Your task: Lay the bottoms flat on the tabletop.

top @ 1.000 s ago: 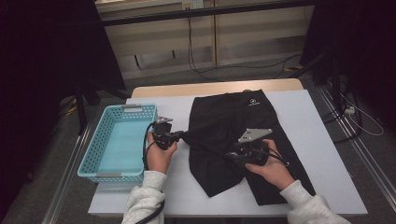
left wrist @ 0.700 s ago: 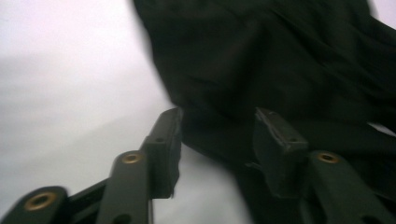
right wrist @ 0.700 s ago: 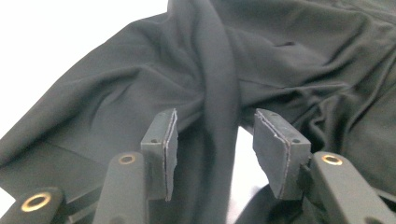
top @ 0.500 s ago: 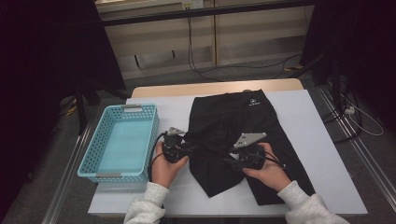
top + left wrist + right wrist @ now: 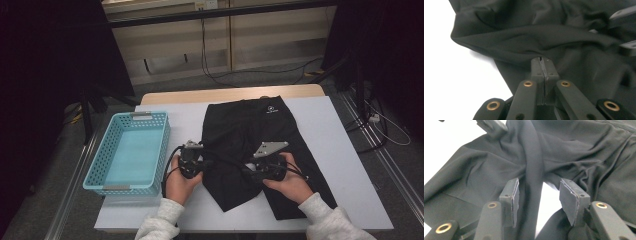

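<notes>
- Now the left gripper has just snapped its jaws together on the black shorts' edge, pinched at the fingertips.
- Right gripper stands apart; a fabric fold lies between its pads, unclamped.
- Folding can likely proceed.

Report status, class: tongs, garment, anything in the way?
Left tongs just closed, shut on garment edge. Right tongs open astride a fold, not pinching. Basket sits left, apart; nothing blocking.

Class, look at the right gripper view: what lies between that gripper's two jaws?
A raised fold of the black shorts runs up between the right gripper jaws, which stand apart; beside it a bare strip of white table shows.
</notes>
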`<act>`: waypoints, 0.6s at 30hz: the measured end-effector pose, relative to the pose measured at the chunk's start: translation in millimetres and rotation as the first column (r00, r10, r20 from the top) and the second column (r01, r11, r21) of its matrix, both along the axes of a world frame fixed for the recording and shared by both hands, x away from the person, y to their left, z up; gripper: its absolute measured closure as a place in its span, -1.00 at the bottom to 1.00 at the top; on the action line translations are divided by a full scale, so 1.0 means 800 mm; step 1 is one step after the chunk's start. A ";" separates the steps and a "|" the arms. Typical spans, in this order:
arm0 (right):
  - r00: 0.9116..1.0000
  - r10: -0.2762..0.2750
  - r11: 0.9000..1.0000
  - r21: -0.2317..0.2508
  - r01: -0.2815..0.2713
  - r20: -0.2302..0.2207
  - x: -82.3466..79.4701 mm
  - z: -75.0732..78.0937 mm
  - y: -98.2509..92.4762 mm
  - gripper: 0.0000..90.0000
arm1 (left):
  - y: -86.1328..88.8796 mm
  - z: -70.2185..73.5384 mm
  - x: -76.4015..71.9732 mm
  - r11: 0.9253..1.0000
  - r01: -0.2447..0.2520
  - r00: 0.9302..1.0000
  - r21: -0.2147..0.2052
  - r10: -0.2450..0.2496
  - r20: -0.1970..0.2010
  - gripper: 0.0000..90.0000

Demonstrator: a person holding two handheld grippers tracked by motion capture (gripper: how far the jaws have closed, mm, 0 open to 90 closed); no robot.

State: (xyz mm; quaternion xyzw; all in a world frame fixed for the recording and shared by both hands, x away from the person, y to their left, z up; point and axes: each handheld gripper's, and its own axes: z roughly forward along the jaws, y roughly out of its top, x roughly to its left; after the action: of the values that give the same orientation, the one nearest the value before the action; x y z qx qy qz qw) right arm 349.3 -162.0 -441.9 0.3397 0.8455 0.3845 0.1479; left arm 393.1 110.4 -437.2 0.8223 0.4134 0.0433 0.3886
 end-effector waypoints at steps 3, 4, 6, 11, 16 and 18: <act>1.000 -0.001 1.000 0.003 0.001 -0.001 -0.001 0.001 -0.003 0.13 | 0.015 0.006 -0.004 1.000 -0.010 1.000 -0.019 0.011 0.009 0.99; 1.000 -0.001 1.000 0.002 0.001 0.002 -0.001 0.001 -0.004 0.13 | 0.019 0.007 -0.005 1.000 -0.015 1.000 -0.027 0.015 0.009 0.99; 1.000 -0.004 1.000 0.010 0.004 0.003 -0.003 0.002 -0.005 0.12 | 0.030 0.011 -0.007 0.998 -0.031 0.999 -0.046 0.031 0.014 0.99; 1.000 -0.008 1.000 0.021 0.008 0.004 -0.005 0.005 -0.011 0.12 | 0.043 0.012 -0.009 0.997 -0.050 0.998 -0.059 0.052 0.036 0.99; 1.000 -0.018 1.000 -0.024 0.017 -0.016 -0.003 -0.006 -0.007 0.23 | 0.033 0.008 -0.012 0.998 -0.031 0.999 -0.053 0.032 0.024 0.76; 0.999 -0.043 0.999 -0.030 0.043 -0.017 -0.001 -0.006 -0.008 0.24 | 0.026 0.008 -0.018 0.998 0.002 0.999 -0.059 0.000 0.034 0.59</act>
State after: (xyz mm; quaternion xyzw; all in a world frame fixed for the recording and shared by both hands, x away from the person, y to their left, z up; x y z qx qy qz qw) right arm 348.6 -168.7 -446.7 0.3588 0.8450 0.3655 0.1539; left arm 378.9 131.5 -430.4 0.8098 0.4074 0.0446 0.4198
